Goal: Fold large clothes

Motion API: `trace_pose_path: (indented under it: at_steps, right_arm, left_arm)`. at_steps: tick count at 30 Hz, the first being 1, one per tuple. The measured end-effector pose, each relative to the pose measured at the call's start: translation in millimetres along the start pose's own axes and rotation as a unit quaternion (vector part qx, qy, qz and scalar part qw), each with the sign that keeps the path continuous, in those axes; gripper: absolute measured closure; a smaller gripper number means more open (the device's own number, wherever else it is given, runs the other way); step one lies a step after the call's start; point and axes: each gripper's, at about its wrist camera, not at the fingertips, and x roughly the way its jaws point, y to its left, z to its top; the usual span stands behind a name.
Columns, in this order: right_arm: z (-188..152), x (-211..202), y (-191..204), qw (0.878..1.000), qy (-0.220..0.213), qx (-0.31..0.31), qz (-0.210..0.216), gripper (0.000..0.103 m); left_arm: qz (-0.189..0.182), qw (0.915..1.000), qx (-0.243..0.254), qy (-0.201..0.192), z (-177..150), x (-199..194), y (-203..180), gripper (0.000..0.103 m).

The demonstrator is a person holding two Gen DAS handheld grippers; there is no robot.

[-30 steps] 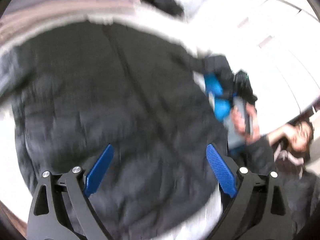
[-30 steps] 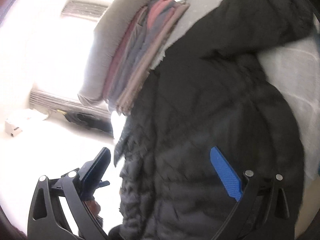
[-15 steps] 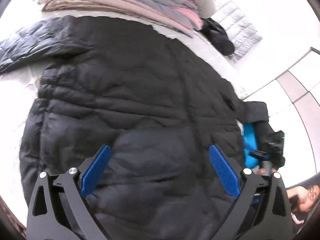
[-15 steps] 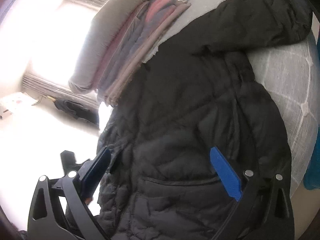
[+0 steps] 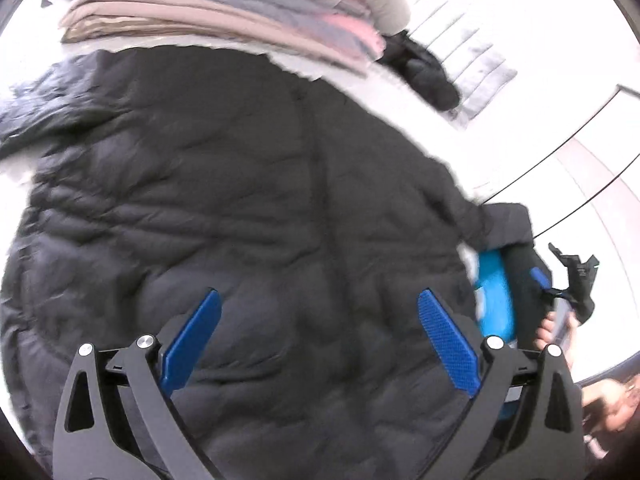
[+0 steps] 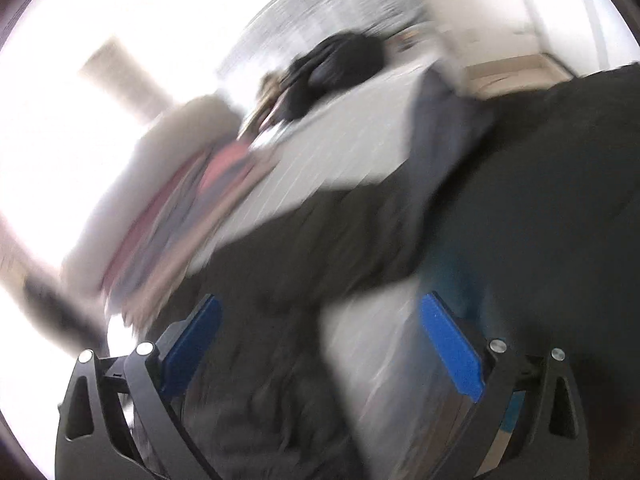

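Hovering over the jacket [image 5: 248, 220], the left gripper [image 5: 318, 340] has its two blue pads spread wide with nothing between them; the quilted black jacket lies flat, front down, on a pale bed [image 6: 320, 152] and fills most of the left view. One sleeve [image 5: 52, 96] runs off to the left. Behind the collar sits one stack [image 5: 224, 16] of folded clothes, pink, grey and beige. One dark bundle [image 5: 424, 68] lies farther right. At the right edge of the left view only, the right gripper [image 5: 540, 280] shows, held in a hand [image 5: 554, 326], at the jacket's other sleeve [image 5: 508, 224]; whether it grips that cloth I cannot tell. The right view is heavily blurred: its own two pads stand wide apart, empty, over jacket and bed.
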Motion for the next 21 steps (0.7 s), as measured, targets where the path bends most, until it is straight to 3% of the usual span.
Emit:
trace_pose_path:
  at_steps: [3,6,9,13,14,15,16,18,21]
  right_arm:
    - [26.4,11.6,-24.9,0.998,-0.005,0.06,0.015,0.007]
    - [40.6,29.9,-24.2,0.997,-0.003,0.076,0.015,0.007]
    - [52.7,45.4,-26.2,0.996,-0.005,0.091,-0.008,0.007]
    - [71.8,60.3,-32.8,0.994,-0.025,0.081,-0.072,0.012]
    - [72.0,63.1,-34.4,0.993,-0.03,0.076,-0.088,0.032]
    - [72.9,67.8,-35.5,0.991,-0.033,0.073,-0.104,0.075]
    - [75.2,72.6,-43.6,0.991,-0.028,0.089,-0.1,0.096]
    - [74.1,77.3,-60.9,0.989,-0.025,0.124,-0.077,0.098]
    - [72.5,72.4,-60.3,0.991,-0.042,0.103,-0.073,0.098]
  left_arm:
    - [-0.016,0.9998,-0.008,-0.005,5.3,6.9,-4.4,0.008]
    - [-0.014,0.9992,-0.037,0.007,7.8,10.5,13.4,0.008]
    - [-0.016,0.9981,-0.059,0.009,7.9,15.8,19.5,0.008]
    - [-0.013,0.9981,-0.059,0.004,9.9,17.0,20.6,0.008]
    - [-0.012,0.9983,-0.058,0.004,9.4,16.5,20.9,0.008]
    - [-0.011,0.9984,-0.056,0.004,8.9,16.1,21.1,0.008]
    - [-0.009,0.9985,-0.054,0.005,8.8,15.6,21.2,0.008]
    - [-0.009,0.9984,-0.055,0.007,8.4,14.4,23.6,0.008]
    - [-0.011,0.998,-0.062,0.009,7.7,10.0,29.5,0.008]
